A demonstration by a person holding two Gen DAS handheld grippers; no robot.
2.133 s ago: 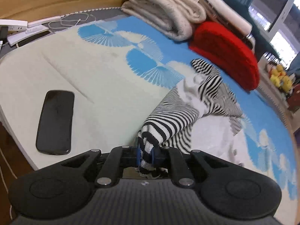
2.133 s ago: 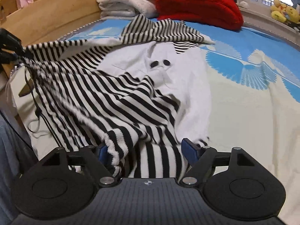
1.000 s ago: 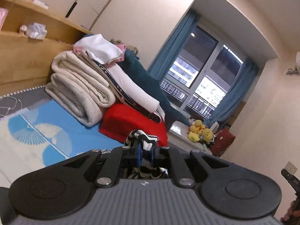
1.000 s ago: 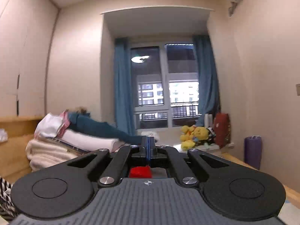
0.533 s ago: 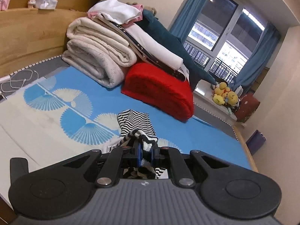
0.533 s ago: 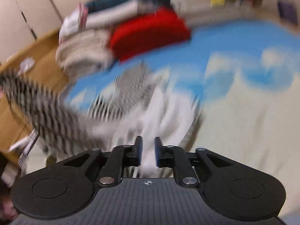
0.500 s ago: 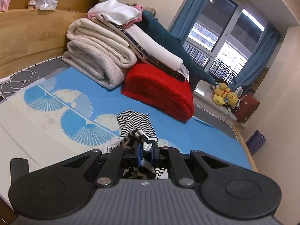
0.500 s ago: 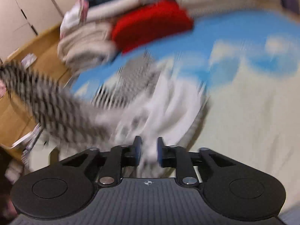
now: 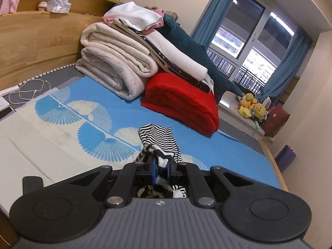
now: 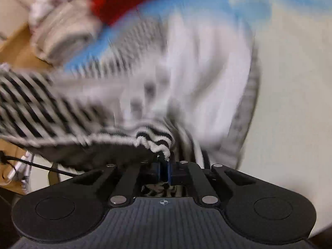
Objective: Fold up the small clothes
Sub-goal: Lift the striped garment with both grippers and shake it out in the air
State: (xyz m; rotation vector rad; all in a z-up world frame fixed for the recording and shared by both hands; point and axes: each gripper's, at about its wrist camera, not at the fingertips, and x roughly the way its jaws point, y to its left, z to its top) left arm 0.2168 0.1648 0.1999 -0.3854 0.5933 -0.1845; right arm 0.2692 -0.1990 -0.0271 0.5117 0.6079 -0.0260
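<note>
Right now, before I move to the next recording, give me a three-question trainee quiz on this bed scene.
1. True or false: the left gripper is shut on the striped garment.
2. Which lies nearest the window: (a) red blanket, (b) cream blanket, (c) white cable?
3. What does the right gripper pinch?

Key: 1 true. 2 a. 3 an edge of the striped garment.
</note>
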